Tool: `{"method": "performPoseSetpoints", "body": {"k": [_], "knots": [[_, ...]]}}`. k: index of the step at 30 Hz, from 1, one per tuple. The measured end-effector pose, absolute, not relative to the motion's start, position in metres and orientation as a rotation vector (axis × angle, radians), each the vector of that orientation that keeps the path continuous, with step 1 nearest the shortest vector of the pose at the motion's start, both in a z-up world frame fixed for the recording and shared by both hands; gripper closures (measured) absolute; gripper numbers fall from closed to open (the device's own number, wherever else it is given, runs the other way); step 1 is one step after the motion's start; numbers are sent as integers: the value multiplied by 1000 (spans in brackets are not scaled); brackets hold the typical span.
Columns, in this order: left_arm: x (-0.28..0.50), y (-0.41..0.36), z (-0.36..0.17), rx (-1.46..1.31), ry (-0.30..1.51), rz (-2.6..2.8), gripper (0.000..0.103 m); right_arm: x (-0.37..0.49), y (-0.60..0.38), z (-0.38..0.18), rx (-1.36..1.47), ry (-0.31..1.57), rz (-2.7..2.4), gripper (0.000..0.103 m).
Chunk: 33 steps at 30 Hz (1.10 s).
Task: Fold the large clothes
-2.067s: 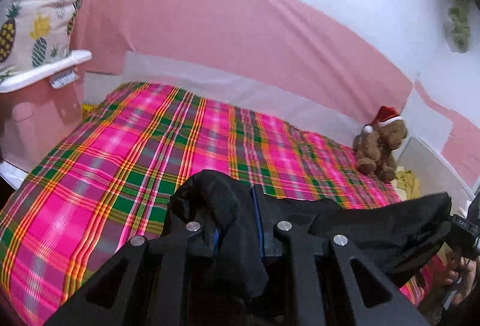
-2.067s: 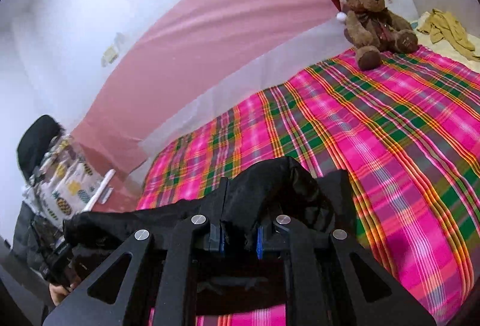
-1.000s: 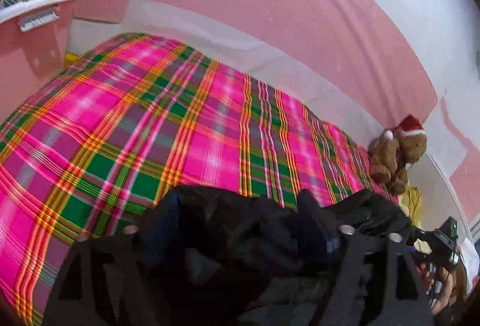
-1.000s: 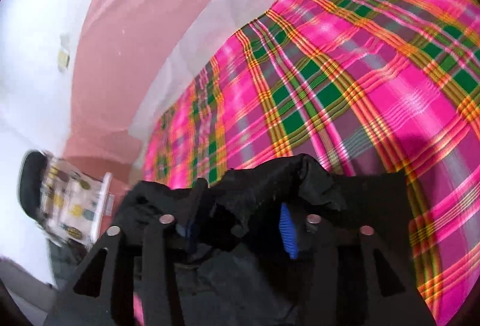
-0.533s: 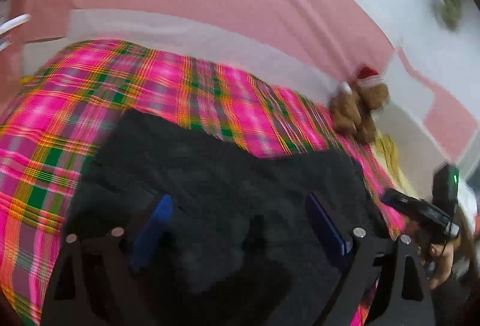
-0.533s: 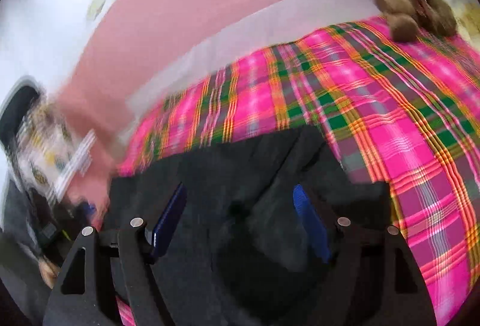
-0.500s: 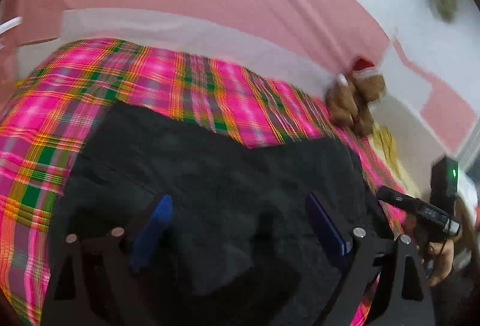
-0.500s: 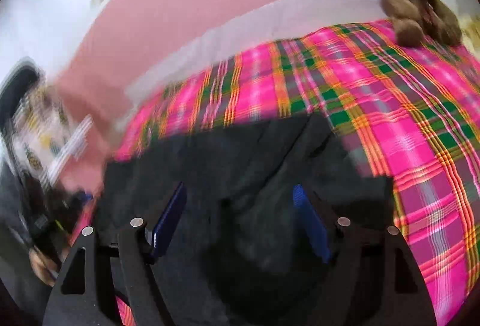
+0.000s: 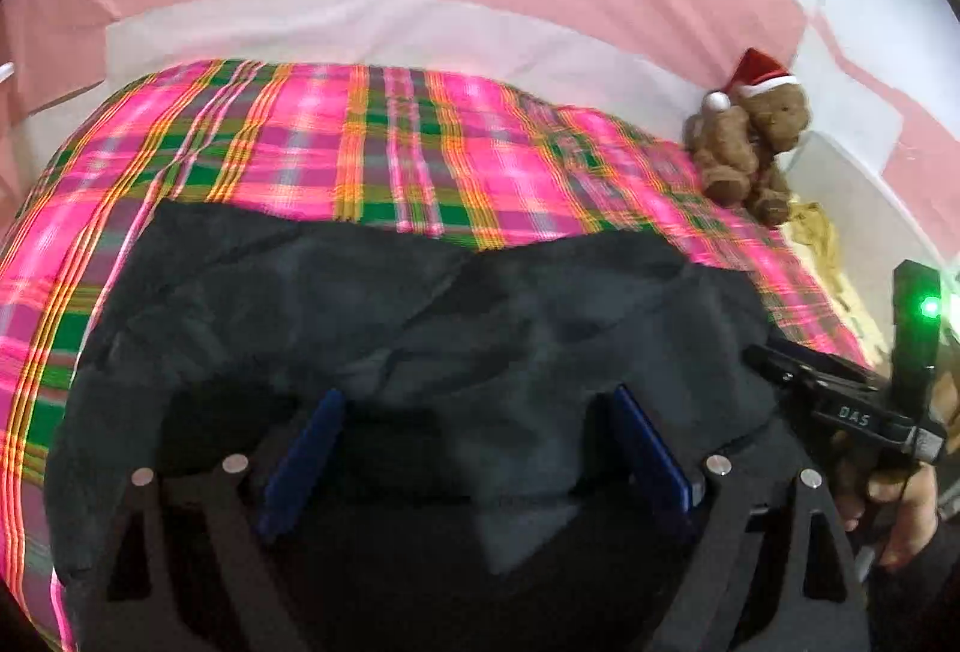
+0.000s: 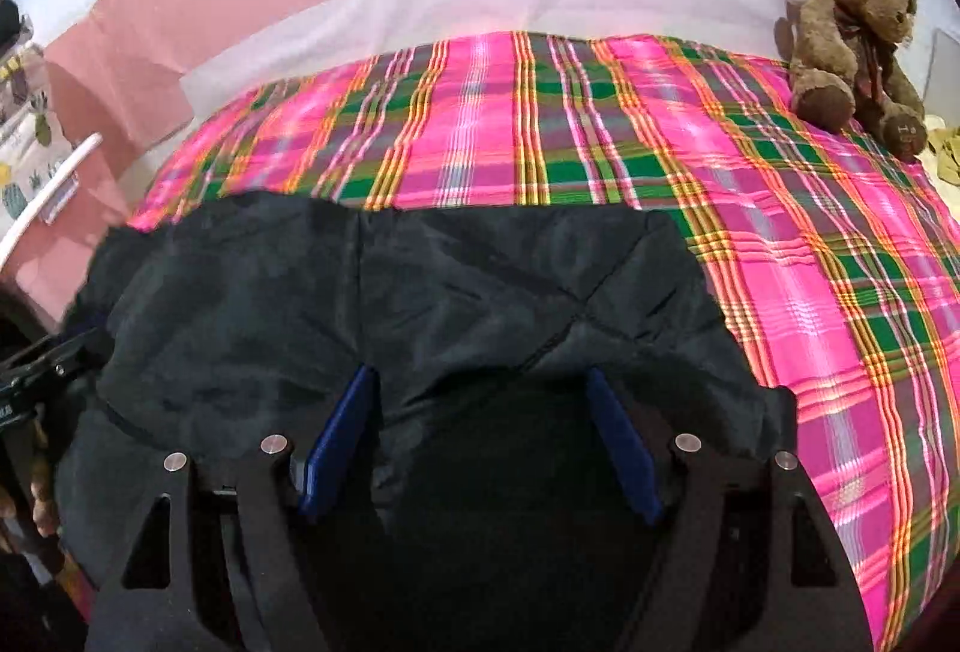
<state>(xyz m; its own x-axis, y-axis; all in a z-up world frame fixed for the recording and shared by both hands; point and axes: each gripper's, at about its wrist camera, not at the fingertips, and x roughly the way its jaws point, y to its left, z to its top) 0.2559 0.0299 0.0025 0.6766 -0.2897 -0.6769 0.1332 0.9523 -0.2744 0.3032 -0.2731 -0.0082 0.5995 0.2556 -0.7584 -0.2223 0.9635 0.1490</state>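
Since two seconds ago the black quilted fabric garment [image 9: 420, 328] has left both tools' grip and now lies spread on the pink and green plaid bedspread [image 10: 600, 135], its long axis running left to right along the near edge. The left tool [image 9: 474, 442] and right tool [image 10: 480, 436] both gape open, pads clear, over the near hem. Each hovers above its own end; the far edge lies ahead of both. A brown teddy bear in a red Santa hat [image 10: 852, 21] sits far right.
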Motion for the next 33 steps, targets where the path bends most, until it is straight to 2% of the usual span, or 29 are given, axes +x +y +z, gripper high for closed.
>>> {"method": "performPoseSetpoints", "body": {"k": [4,9,16,20,27,30,33], "knots": [[276,5,7,-122,776,-256,11,302,-277,0,69,856,276,29],[321,-9,-24,-104,857,-216,11,331,-287,-20,96,922,255,29],[330,-11,-42,-113,813,-205,11,352,-285,-46,88,927,220,29],[331,-11,-34,-110,847,-209,11,352,-285,-53,73,919,201,29],[305,49,10,-60,750,-131,11,345,-293,-27,84,908,177,29],[314,86,-2,-65,788,-45,11,346,-300,-19,77,884,157,29],[329,106,-31,-140,853,-35,11,359,-306,-37,79,952,126,29]]}}
